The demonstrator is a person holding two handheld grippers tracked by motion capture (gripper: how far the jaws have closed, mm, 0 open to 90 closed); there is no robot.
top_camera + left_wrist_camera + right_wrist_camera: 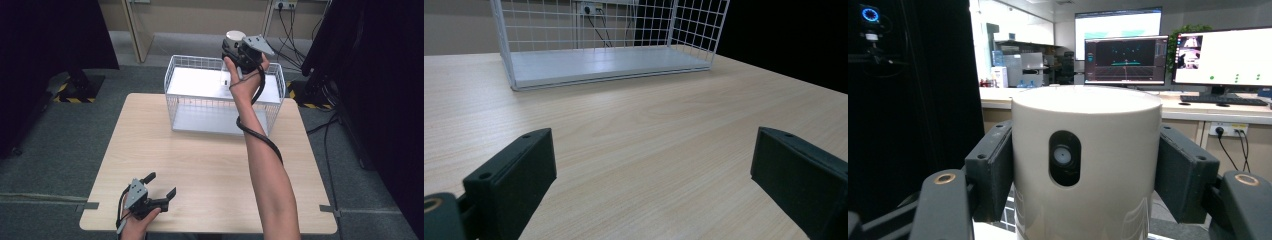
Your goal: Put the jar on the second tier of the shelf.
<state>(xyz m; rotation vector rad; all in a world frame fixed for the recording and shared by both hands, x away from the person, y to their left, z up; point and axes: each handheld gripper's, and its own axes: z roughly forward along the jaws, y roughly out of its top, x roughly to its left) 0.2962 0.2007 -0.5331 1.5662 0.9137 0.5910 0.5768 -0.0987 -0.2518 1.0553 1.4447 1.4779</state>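
While upright, the white cylinder (1087, 165) sits clamped in the right gripper (1087, 175).

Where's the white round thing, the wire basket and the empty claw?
white cylinder (1087, 165): right gripper view, its front wall beside the dark oval window.
wire basket (176, 102): high view, its left wire wall.
left claw (161, 187): high view, midway between its open jaws.

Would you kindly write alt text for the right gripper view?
A white cylinder with a dark oval window sits clamped between the right gripper's two black jaws. Behind it, lit monitors stand on a desk.
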